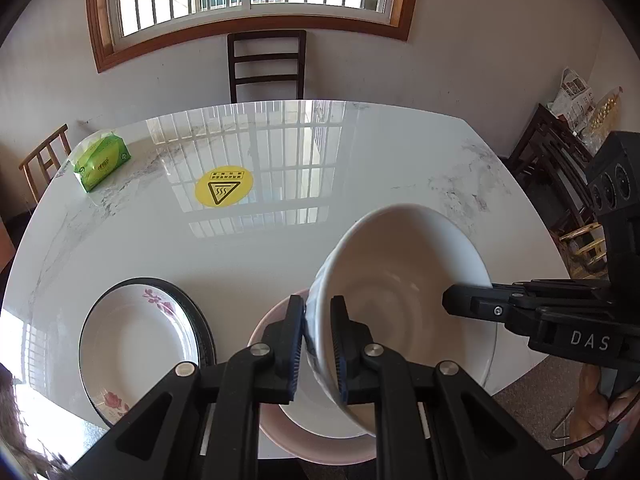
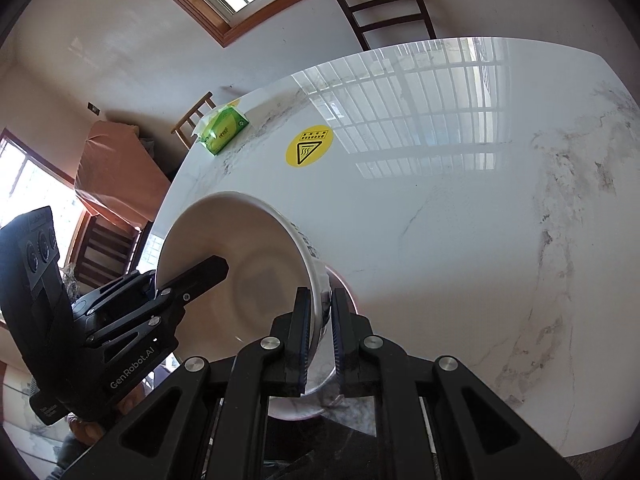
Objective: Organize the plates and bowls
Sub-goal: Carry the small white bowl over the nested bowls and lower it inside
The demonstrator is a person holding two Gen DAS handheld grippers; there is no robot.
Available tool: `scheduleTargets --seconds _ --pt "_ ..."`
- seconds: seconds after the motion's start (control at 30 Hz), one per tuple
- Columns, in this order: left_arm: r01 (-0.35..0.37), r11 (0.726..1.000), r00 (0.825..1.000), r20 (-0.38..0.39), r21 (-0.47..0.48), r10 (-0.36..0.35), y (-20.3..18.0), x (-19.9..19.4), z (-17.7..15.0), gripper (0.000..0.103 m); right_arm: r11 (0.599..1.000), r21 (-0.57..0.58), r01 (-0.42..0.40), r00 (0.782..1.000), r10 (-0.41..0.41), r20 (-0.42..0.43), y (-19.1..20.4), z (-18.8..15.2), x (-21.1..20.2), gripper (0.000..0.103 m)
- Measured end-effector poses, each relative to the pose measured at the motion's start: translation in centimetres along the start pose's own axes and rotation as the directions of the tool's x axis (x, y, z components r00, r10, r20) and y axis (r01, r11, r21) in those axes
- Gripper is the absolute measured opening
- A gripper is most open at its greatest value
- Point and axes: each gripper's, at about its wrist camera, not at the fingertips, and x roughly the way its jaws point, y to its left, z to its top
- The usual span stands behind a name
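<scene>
Both grippers, left gripper [image 1: 316, 344] and right gripper [image 2: 320, 336], pinched opposite rims of the tilted white bowl [image 1: 404, 292], held above the pink plate [image 1: 276, 320] near the marble table [image 1: 360, 160] edge. Uneven pulling could have twisted it loose onto the plate; the flowered plates [image 1: 136, 344] lay left.

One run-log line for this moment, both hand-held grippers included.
left hand-held gripper: shut on white bowl rim | right hand-held gripper: shut on opposite rim | bowl: tilted, above pink plate | floral plate: on table
</scene>
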Motion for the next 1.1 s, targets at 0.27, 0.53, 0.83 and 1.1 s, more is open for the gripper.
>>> scheduleTargets --seconds 0.27,0.53,0.83,1.1 --pt "0.007 1.000 1.000 -0.019 -0.015 -0.007 0.6 -0.1 -1.6 0.014 1.000 -0.003 0.012 1.000 -0.012 -0.014 0.5 -2.1 0.3 0.011" --pt "0.011 0.999 0.999 -0.045 -0.034 -0.013 1.2 0.4 -2.7 0.014 1.000 -0.008 0.025 0.999 -0.025 -0.031 1.0 -3.5 0.9 0.011" --pt "0.014 0.999 0.996 -0.084 -0.048 -0.018 1.6 1.7 -3.6 0.014 0.999 -0.008 0.036 0.998 -0.036 -0.056 1.2 -3.9 1.8 0.012" --pt "0.012 0.998 0.994 -0.107 -0.062 -0.019 2.0 2.6 -3.9 0.014 0.999 -0.006 0.044 0.996 -0.045 -0.073 1.4 -3.5 2.7 0.012"
